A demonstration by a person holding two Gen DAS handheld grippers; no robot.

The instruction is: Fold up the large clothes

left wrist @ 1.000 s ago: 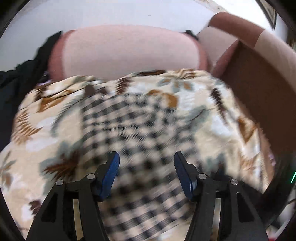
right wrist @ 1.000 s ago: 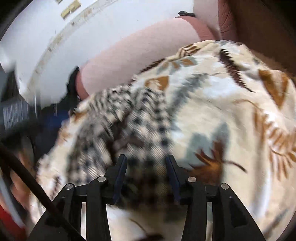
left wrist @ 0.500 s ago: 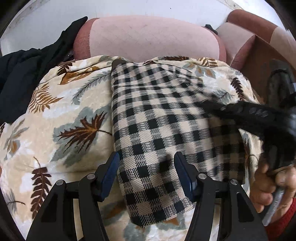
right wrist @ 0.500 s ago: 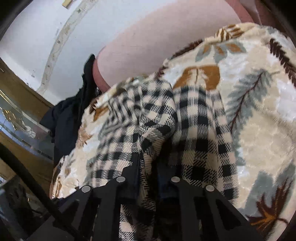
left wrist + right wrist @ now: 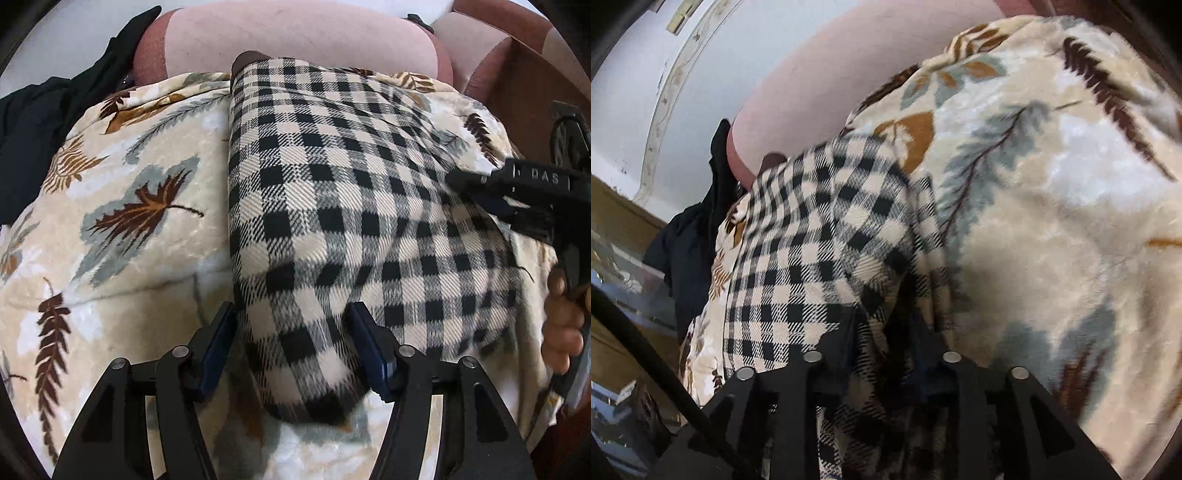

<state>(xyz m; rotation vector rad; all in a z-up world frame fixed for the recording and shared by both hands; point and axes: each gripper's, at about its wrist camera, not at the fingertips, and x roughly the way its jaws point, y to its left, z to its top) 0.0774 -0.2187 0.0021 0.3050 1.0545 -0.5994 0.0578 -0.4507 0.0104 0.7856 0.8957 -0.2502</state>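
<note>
1. Both of your tools sit lower and closer over the checked garment (image 5: pixel 332 206) than a second ago; it now lies as a long folded panel on the leaf-print blanket (image 5: pixel 122 221).
2. Your left gripper (image 5: pixel 291 328) stands released, its jaws straddling the panel's near end at 6 o'clock, nothing pinched.
3. Your right gripper (image 5: pixel 882 354) at 3 o'clock is opening; checked cloth sits between its jaws, no longer clamped.
4. To fold cleanly, probably pinch both near corners evenly and carry them toward 12 o'clock, keeping the edges aligned.
</note>
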